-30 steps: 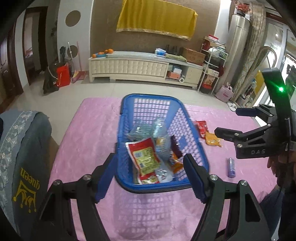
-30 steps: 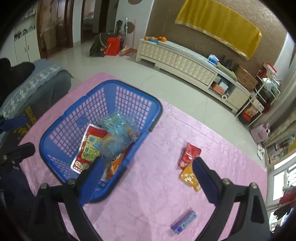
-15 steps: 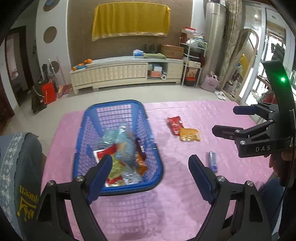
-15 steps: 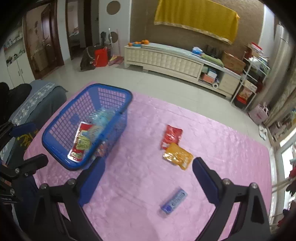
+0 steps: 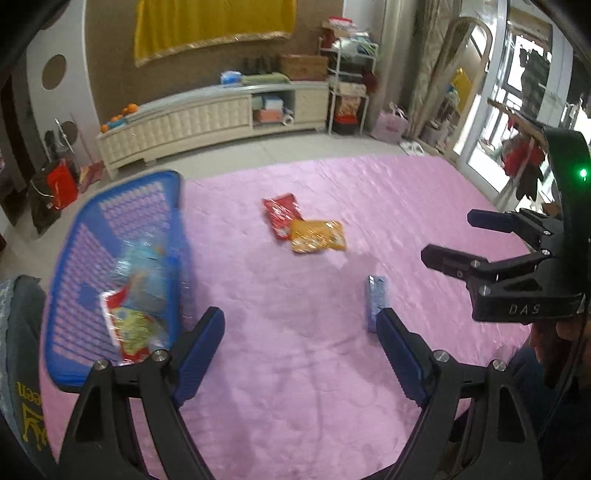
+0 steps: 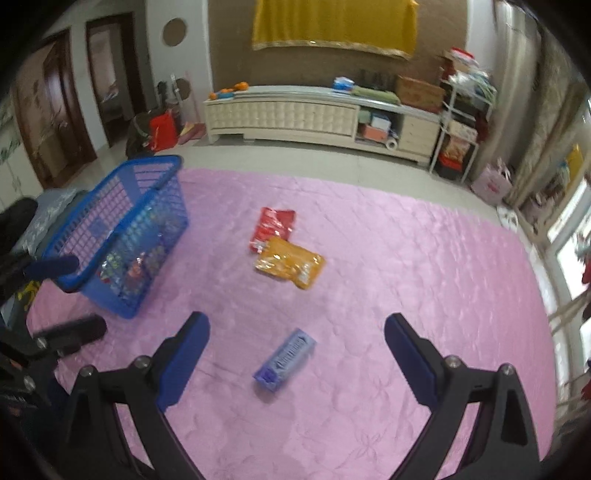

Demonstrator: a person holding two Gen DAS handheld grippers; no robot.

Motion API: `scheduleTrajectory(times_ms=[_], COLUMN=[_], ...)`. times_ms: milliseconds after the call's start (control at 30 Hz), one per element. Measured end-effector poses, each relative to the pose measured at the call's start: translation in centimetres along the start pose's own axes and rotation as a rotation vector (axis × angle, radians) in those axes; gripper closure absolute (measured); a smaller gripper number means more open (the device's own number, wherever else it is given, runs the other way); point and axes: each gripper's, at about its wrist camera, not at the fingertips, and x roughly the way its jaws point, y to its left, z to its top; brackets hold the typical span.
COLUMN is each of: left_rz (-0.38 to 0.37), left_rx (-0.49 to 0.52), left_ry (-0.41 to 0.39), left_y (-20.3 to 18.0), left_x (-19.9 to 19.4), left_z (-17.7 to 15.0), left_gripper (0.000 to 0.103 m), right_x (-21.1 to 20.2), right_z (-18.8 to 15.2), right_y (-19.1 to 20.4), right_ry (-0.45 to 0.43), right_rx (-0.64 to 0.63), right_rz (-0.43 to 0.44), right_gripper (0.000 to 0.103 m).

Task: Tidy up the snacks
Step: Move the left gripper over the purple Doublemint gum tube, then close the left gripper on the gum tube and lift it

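Two hand-held grippers hover over a pink quilted cover [image 6: 369, 258]; the purple snack bar is the landmark for every place below.

Nearest, the right gripper [image 6: 297, 332] has its jaws wide apart and empty. The purple snack bar [image 6: 285, 360] lies flat on the cover between them, slightly nearer the left jaw, touching neither.

The left gripper [image 5: 301, 325] is also spread wide with nothing between its jaws. In its view the purple snack bar [image 5: 376, 301] lies just beyond the tip of its right jaw, outside the gap. The right gripper [image 5: 480, 240] appears to the right of the bar, held by a hand [image 5: 554, 343] at the frame edge.

Beyond the bar lies an orange snack packet [image 6: 290, 263], and touching its far corner a red snack packet [image 6: 272, 228], both flat on the cover.

To the left of the bar, well apart, stands a blue plastic basket [image 6: 74, 258] holding several snack packets [image 5: 136, 295], blurred in both views.

Farthest behind the bar, across a tiled floor, a long cream cabinet [image 6: 295, 114] runs along the wall beneath a yellow cloth [image 6: 332, 22].
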Motion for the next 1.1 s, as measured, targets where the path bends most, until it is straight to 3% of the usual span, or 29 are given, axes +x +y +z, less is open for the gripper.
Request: scheduleTrajectory(times_ms=[433,800,1000,1100], left_rz=[-0.019,-0.030,0.006,-0.002], left_rx=[0.033,0.098,0.154,0.145], left_ry=[0.125,0.234,0.274,0.300], left_y=[-5.3,-9.1,-10.4,-10.5], left_x=[7.4,12.9,15.5,16.5], left_z=[0.1,1.0,1.4,1.4], left_gripper=[0.021,0.021,0.021,0.029], right_x=[3.2,4.4,4.4,4.2], right_z=[-4.9,-6.6,-7.0,-7.2], right_y=[-8.0,-10.9,-12.1,-12.5], right_ry=[0.036,0.107,0.122,0.123], right_rx=[0.216,0.212,0.247,0.263], right_rz=[-0.032,-0.156,-0.137,-0.131], right_gripper=[0.006,0.005,0.005,0.005])
